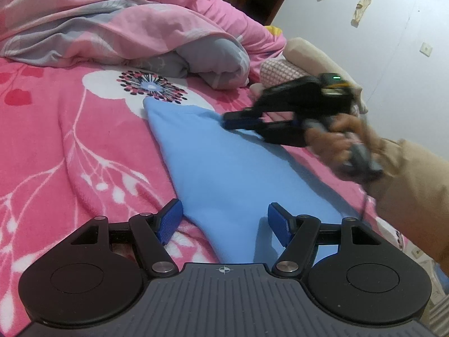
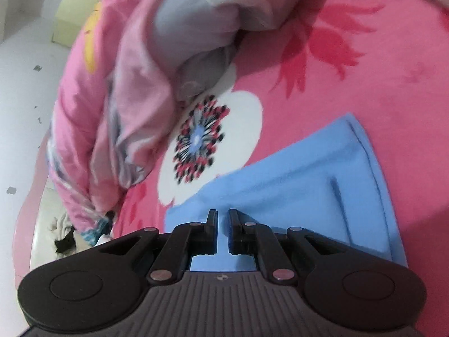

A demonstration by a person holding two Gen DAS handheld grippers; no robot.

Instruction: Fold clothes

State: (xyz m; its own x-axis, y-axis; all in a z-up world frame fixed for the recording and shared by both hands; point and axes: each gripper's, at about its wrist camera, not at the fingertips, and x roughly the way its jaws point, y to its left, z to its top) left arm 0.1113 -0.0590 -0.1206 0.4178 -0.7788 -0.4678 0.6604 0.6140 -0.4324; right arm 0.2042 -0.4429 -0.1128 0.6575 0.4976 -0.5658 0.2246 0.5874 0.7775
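right gripper (image 2: 223, 219), nearly closed and empty, over blue cloth (image 2: 303, 174).

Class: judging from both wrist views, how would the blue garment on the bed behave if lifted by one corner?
The blue garment lies flat and folded, so it would probably droop limply. Its layers might slide open. It looks thin, likely light.

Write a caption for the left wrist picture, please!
Open left gripper over a light blue garment on a pink bedspread; right gripper at its far edge.

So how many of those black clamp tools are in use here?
2. The left gripper hovers over the near end of the blue cloth, jaws open. The right gripper, in a hand, is at the cloth's far edge.
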